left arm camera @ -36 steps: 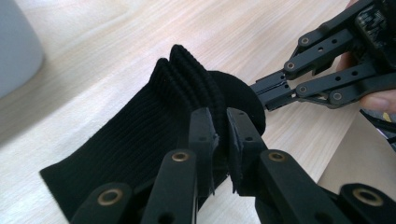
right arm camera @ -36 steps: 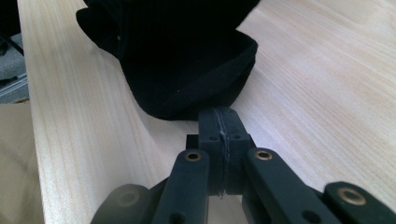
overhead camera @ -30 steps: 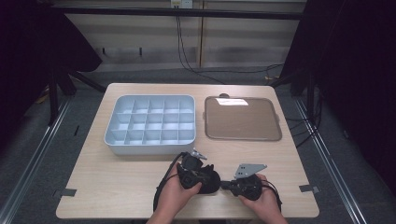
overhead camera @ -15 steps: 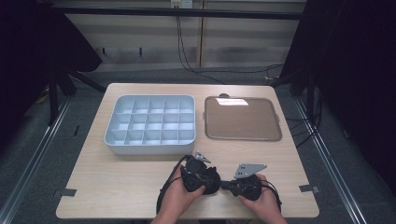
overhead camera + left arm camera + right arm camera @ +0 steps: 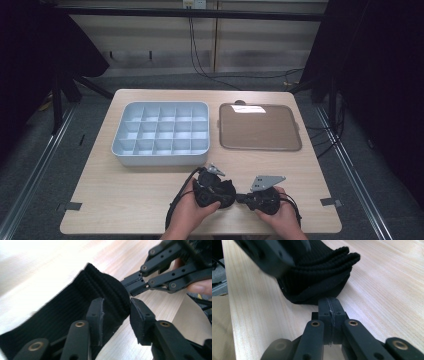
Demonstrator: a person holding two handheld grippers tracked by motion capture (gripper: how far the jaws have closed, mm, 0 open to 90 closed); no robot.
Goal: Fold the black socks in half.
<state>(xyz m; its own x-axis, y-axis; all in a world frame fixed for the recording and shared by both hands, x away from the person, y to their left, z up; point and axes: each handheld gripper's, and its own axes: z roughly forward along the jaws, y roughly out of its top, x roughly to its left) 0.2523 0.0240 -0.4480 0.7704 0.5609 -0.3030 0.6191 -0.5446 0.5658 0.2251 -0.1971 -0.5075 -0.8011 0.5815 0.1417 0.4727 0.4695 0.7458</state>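
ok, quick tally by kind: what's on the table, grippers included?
Divided bins: 1, the pale blue organizer
Trays: 1, the brown tray
Black knit cloth pieces: 1, the black ribbed cloth
Grippers: 2, the left gripper with the cloth between its open jaws, and the right gripper with its jaws together at the cloth's edge
Total: 5

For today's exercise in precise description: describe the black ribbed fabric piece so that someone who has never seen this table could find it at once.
Start at the light wooden table, then go to its near edge, in front of the pale blue compartment tray and the brown flat tray. There, between the left gripper and the right gripper, lies the black ribbed fabric piece. It is the one soft, knitted thing, folded in layers.
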